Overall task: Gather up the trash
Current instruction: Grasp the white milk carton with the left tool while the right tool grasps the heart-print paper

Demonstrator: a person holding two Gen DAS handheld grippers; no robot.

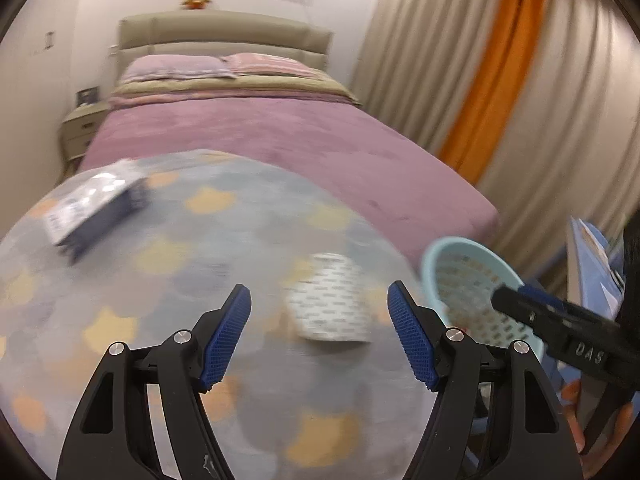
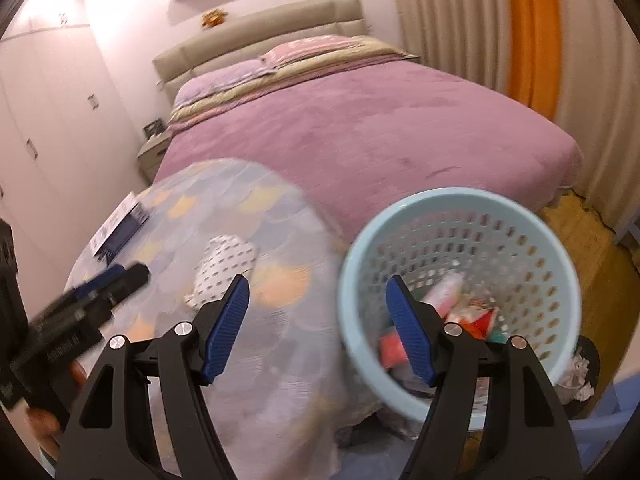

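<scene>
A white packet with small dark marks (image 1: 328,300) lies on a grey blanket with orange patches (image 1: 180,264). My left gripper (image 1: 320,320) hovers just short of it, open, nothing between its blue pads. A dark blue box (image 1: 96,208) lies further left. The light blue perforated basket (image 2: 460,198) stands at the blanket's right edge with pink and red wrappers (image 2: 444,296) inside. My right gripper (image 2: 318,320) is open and empty, its right finger over the basket's mouth. The packet (image 2: 224,268), box (image 2: 120,228) and left gripper (image 2: 120,278) show in the right wrist view; the basket (image 1: 472,280) and right gripper (image 1: 520,304) in the left.
A bed with a purple cover (image 1: 280,140) stretches behind the blanket, with pillows and a beige headboard. Beige and orange curtains (image 1: 500,100) hang on the right. A nightstand (image 1: 80,128) stands left of the bed. Crumpled paper (image 2: 578,372) lies beside the basket on a wooden floor.
</scene>
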